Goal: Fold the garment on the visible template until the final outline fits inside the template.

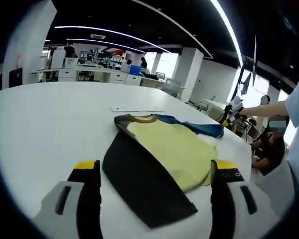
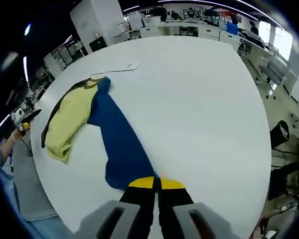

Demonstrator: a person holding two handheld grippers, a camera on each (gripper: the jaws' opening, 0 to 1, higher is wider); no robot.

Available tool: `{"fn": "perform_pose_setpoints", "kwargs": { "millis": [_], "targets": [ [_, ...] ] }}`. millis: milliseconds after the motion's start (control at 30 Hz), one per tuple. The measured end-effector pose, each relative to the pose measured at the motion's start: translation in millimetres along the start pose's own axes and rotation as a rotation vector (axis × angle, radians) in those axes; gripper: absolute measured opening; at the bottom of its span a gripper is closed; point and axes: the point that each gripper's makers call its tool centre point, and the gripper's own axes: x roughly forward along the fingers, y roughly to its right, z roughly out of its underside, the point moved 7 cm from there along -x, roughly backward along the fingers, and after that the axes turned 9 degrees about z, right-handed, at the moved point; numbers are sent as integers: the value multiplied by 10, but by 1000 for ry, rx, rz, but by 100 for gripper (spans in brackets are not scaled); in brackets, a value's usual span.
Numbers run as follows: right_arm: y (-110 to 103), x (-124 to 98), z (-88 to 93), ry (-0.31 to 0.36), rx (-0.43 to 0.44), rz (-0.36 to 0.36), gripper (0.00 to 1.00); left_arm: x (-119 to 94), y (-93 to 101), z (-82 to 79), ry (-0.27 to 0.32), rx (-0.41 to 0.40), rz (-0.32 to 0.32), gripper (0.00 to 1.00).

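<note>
The garment lies spread on the white table (image 1: pixel 50 124). It has a yellow body (image 1: pixel 174 149), a black sleeve (image 1: pixel 139 179) and a blue sleeve (image 1: pixel 204 128). My left gripper (image 1: pixel 155 167) hovers open over the black sleeve, one jaw on each side of it. In the right gripper view the yellow body (image 2: pixel 72 117) lies at the left, and the blue sleeve (image 2: pixel 117 139) stretches down to my right gripper (image 2: pixel 157 183), which is shut on its end. The right gripper (image 1: pixel 231 112) is also seen beyond the blue sleeve, held by a hand.
A flat white strip (image 1: pixel 137 108) (image 2: pixel 117 68) lies on the table beyond the collar. The table edge (image 2: pixel 45 174) runs close to the garment. A person's arm (image 1: pixel 269 107) reaches in from the right. Desks and chairs stand in the room behind.
</note>
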Motion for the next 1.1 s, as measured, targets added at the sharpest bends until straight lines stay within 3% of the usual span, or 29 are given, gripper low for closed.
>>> {"fn": "perform_pose_setpoints", "kwargs": {
  "millis": [400, 533, 633, 1100],
  "targets": [
    [365, 133, -70, -102, -3, 91, 0, 0, -36, 42, -10, -14, -20, 88],
    [557, 180, -66, -156, -75, 147, 0, 3, -26, 64, -11, -18, -20, 88],
    [707, 235, -91, -160, -74, 152, 0, 3, -15, 80, -12, -22, -20, 88],
    [755, 352, -189, -147, -135, 255, 0, 51, -33, 202, -36, -50, -25, 88]
  ]
}}
